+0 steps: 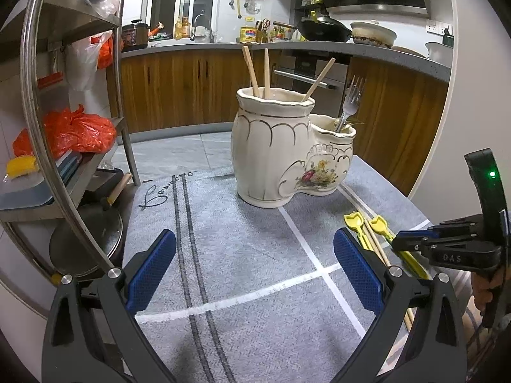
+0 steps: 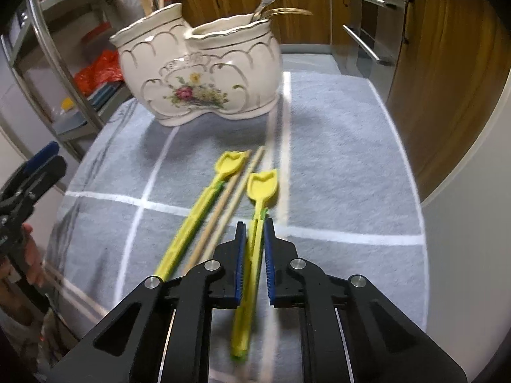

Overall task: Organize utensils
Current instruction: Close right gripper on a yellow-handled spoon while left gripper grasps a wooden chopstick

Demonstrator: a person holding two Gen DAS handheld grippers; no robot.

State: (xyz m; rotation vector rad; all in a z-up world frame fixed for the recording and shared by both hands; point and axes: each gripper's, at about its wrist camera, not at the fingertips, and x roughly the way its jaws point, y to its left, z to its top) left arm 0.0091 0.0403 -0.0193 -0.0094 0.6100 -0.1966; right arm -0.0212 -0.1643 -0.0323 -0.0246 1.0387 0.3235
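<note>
**Right gripper clamped on 1 yellow scoop**

Now your right gripper (image 2: pixel 254 226) is clenched on the handle of the nearer yellow scoop (image 2: pixel 260 188), its blue pads pressing both sides. A second yellow scoop (image 2: pixel 228 164) lies just beside it on the grey cloth (image 2: pixel 335 146), with 2 wooden chopsticks (image 2: pixel 228 201) between them. Your left gripper (image 1: pixel 255 268) hangs released, jaws wide over bare cloth. Beyond stands the cream holder (image 1: pixel 271 146), with 3 chopsticks (image 1: pixel 266 73) in its tall pot and a fork (image 1: pixel 351 99) in the low one.
</note>
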